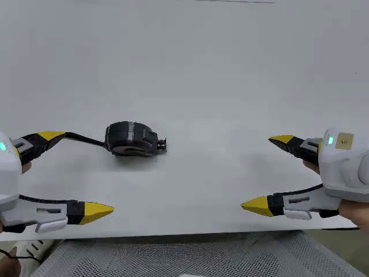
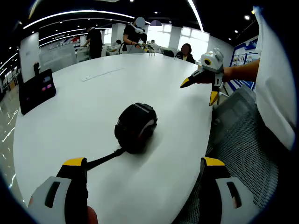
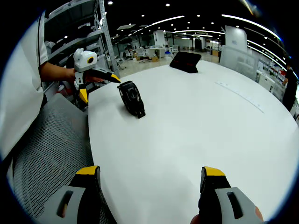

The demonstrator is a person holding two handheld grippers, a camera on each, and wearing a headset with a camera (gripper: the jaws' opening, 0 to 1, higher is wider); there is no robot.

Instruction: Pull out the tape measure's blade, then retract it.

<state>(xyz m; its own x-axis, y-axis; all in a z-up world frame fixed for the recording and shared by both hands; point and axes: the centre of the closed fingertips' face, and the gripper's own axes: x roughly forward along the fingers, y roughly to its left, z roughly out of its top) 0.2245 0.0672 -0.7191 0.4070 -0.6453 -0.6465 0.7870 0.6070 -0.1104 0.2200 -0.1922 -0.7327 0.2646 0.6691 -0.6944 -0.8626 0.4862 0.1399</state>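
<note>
Yellow-tipped jaws stand wide apart on my left gripper [image 1: 73, 173], which I hold level over the near edge of the white table [image 1: 219, 69], pointing inward to my right and gripping nothing. My right gripper [image 1: 269, 172] mirrors it on the other side, jaws just as far apart and empty, pointing back to the left. The black tape measure [image 1: 132, 139] rests on the table near my left gripper, well apart from the right one. Its strap [image 1: 86, 138] trails to the tip of my left gripper's farther jaw; I cannot tell whether they touch. The blade's hook [image 1: 162, 143] sits at the case mouth, facing my right gripper.
</note>
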